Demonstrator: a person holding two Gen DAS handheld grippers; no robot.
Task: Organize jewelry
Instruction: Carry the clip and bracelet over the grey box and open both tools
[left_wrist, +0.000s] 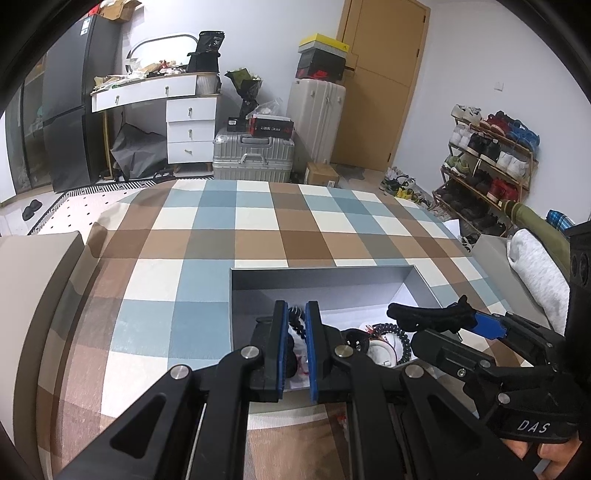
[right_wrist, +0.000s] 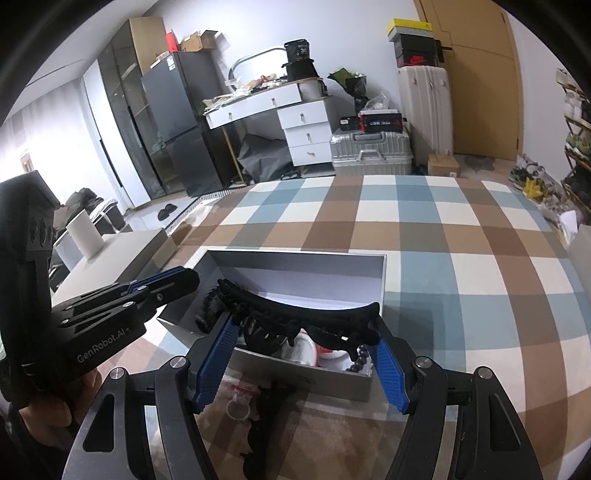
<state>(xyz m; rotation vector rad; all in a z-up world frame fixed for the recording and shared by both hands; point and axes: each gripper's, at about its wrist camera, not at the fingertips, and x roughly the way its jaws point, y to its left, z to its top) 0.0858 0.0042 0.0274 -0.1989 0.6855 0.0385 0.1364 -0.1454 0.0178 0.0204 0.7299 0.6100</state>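
Right gripper (right_wrist: 304, 363) clenched on a long black hair clip (right_wrist: 306, 314), held across the near edge of the grey box (right_wrist: 382, 273). Left gripper (left_wrist: 295, 345) nearly closed over the box, gripping nothing visible. Inside, coiled black hair ties (left_wrist: 400, 334) and white pieces, all on the checked bed (left_wrist: 258, 221)

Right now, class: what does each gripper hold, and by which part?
The right gripper spans the long black plastic hair claw clip lengthwise, fingers at its two ends. The left gripper appears to hold nothing.
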